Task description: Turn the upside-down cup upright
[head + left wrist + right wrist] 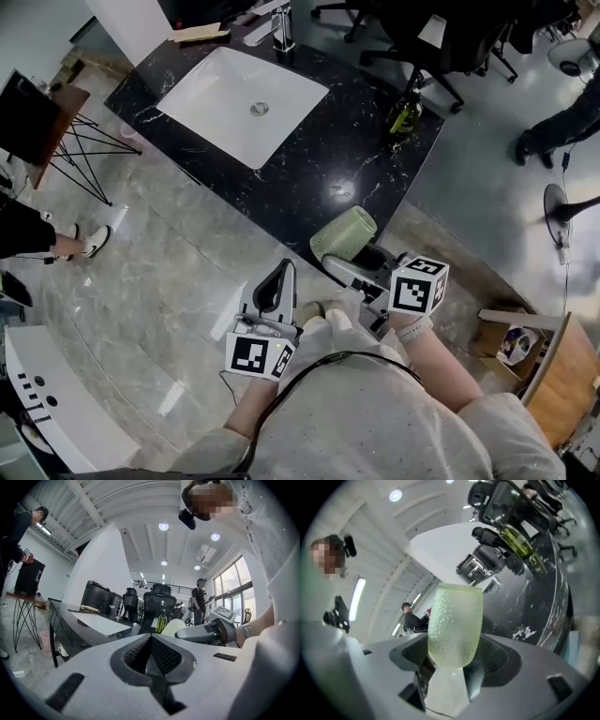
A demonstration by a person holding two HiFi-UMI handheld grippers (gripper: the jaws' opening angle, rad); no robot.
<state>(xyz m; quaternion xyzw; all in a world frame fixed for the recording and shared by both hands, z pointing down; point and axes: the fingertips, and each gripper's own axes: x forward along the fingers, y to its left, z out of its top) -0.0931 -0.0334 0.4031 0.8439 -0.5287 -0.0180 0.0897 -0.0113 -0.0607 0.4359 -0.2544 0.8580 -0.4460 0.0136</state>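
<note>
A pale green, bumpy cup (343, 233) hangs tilted on its side over the near edge of the black marble counter (309, 159). My right gripper (345, 253) is shut on it, one jaw on each side of its body. In the right gripper view the cup (454, 625) fills the gap of the right gripper (450, 660) and points away toward the counter. My left gripper (279, 274) is held low in front of the counter, over the floor, shut with nothing in it. In the left gripper view the left gripper (151, 656) has its pads together, and the cup (173, 626) shows beyond it.
A white sink (234, 89) with a faucet (281, 23) is set in the counter's far left. A green bottle (405, 114) stands at its right end. Office chairs (422, 37) stand behind it, a cardboard box (511, 342) on the floor at right, a person's feet (84, 242) at left.
</note>
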